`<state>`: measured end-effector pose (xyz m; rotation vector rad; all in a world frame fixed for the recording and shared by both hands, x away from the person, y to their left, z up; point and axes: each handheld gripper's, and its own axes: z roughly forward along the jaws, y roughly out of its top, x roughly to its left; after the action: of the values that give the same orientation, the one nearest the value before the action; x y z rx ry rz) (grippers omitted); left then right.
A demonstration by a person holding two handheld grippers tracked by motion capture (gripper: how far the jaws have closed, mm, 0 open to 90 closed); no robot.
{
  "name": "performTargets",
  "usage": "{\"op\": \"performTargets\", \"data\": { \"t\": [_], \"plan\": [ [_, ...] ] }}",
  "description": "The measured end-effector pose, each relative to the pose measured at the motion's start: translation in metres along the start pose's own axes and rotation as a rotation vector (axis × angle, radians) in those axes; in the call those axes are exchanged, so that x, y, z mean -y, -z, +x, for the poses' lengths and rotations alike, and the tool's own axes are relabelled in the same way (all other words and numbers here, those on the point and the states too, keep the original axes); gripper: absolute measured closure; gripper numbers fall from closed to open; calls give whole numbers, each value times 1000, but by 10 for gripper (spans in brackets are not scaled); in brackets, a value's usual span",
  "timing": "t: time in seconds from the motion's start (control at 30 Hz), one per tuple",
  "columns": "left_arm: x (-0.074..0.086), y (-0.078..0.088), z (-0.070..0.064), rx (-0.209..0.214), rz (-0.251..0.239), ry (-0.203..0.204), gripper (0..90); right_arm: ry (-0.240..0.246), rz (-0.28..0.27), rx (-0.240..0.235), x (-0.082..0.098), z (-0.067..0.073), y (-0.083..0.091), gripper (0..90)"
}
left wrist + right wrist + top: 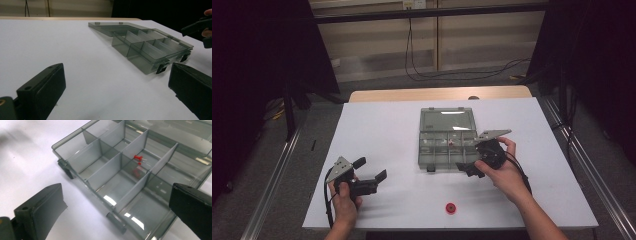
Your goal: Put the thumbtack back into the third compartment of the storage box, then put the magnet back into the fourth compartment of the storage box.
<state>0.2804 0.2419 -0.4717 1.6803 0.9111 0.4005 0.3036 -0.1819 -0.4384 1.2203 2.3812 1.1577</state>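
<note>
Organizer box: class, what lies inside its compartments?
The organizer box holds a red pushpin in one middle compartment; a divider partly hides that compartment's floor.

Smoky grey organizer box [447, 145], red pushpin [137, 157], red disc [451, 208], white table [382, 135].

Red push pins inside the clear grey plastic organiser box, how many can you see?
1: a red push pin lies in a middle compartment of the open clear grey plastic organiser box; the red smudges beside it look like reflections. Dividers may hide others.
</note>
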Motion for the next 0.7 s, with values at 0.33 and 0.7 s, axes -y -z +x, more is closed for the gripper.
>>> {"op": "performTargets", "data": {
  "t": [0.33,0.7],
  "plan": [
    [0,0,0,0,0,1,11,6,-4,10,15,13,7,0],
    [0,0,0,4,7,-11,11,20,-14,-5,25,28,20,0]
  ]
}}
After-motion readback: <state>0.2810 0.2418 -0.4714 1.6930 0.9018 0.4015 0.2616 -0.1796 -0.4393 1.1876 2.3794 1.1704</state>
